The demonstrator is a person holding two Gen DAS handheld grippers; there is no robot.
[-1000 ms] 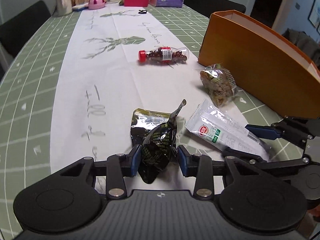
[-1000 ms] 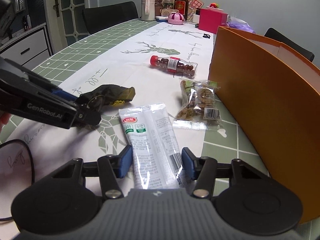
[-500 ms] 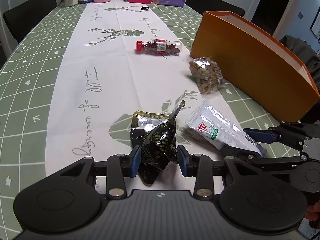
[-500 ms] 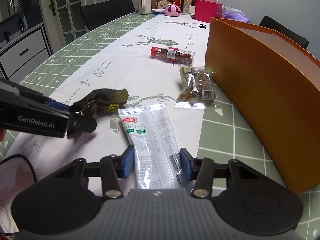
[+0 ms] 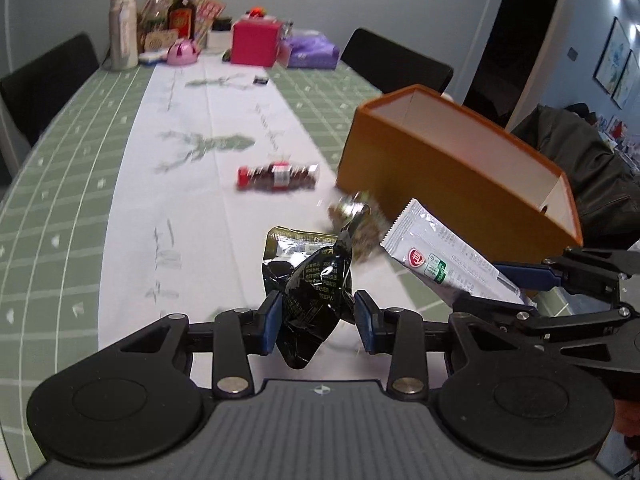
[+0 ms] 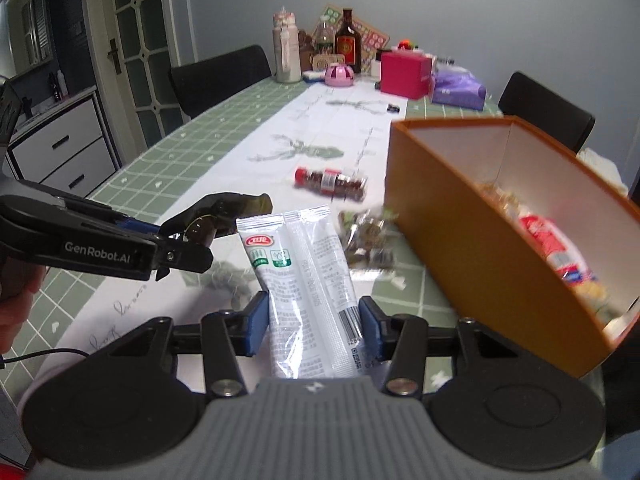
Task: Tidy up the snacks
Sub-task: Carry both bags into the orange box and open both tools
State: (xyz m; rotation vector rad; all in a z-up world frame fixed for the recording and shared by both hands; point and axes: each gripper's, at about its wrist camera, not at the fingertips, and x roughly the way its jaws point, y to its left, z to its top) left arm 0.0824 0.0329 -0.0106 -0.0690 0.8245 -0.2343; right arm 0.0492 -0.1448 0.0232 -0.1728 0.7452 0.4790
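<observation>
My left gripper (image 5: 316, 322) is shut on a dark foil snack packet (image 5: 316, 284), held above the table; the same dark packet (image 6: 224, 216) shows at the left of the right wrist view. My right gripper (image 6: 312, 322) is shut on a white snack packet (image 6: 308, 276) with a red and green logo, also lifted; the white packet (image 5: 444, 256) appears to the right in the left wrist view. The orange box (image 5: 452, 168) stands open on the right with several snacks inside (image 6: 552, 240). A clear nut packet (image 6: 368, 236) and a red-capped bottle (image 5: 278, 176) lie on the white table runner.
The green checked table (image 5: 64, 184) carries bottles, a pink box (image 5: 254, 42) and a purple pack (image 5: 310, 54) at its far end. Black chairs (image 6: 220, 76) stand around it. A cabinet with drawers (image 6: 60, 148) is at the left. A hand (image 6: 16, 308) holds the left gripper.
Both grippers have risen off the table with their packets, and the views now look down into the orange box. The right jaws tightened slightly on the white packet.
</observation>
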